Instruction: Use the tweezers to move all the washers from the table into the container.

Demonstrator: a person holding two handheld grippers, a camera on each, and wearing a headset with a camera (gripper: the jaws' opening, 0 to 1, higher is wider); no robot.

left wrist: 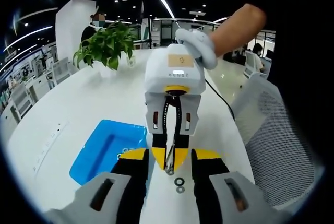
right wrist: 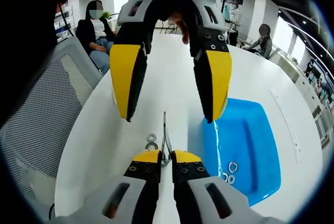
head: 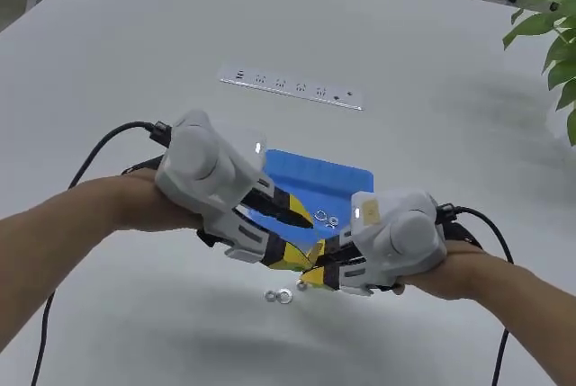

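Two washers [head: 279, 295] on table [head: 135, 62] — more in blue container [head: 346, 179]; tweezers [right wrist: 165, 140] tip near.

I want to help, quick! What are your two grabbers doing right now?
Left gripper: open, holding nothing.
Right gripper: closed on the tweezers.

Socket strip [head: 291, 87] lies flat on white table [head: 135, 44]. Leafy plant [head: 551, 35] stands well right of the strip, at the table edge. Grey mesh chair [left wrist: 271, 145] stands off the table side opposite the strip. Person [right wrist: 96, 31] is seated beyond that chair.
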